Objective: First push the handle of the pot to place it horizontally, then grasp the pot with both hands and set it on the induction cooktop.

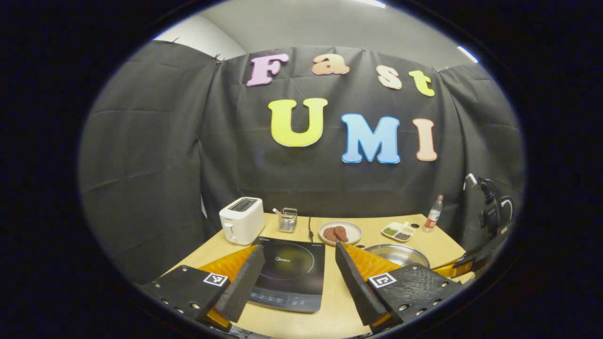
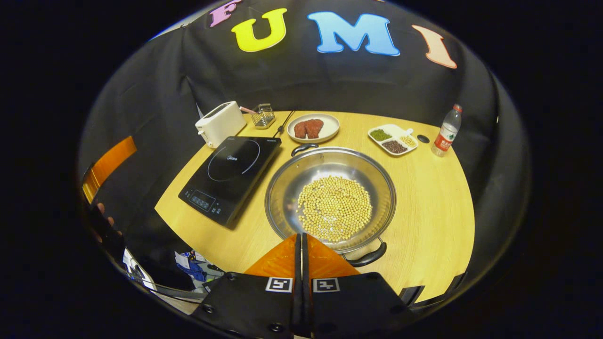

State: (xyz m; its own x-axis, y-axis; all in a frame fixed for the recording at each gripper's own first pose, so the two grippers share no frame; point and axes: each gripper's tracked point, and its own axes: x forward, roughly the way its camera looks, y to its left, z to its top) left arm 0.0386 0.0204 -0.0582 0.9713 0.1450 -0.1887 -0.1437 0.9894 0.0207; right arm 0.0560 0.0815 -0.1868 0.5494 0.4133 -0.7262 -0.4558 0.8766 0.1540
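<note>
Hovering over the pot point(image 2: 330, 197), right tongs point(image 2: 301, 240) are clenched empty; left tongs point(image 1: 297, 263) spread wide.

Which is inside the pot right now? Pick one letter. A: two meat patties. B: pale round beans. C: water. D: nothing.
B: in the right gripper view the pot holds a heap of pale round beans on its floor; the meat patties lie on a plate behind it.

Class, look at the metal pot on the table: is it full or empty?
Neither: partly filled. In the right gripper view the pot holds a shallow layer of pale round beans across its bottom, with bare metal around them.
</note>
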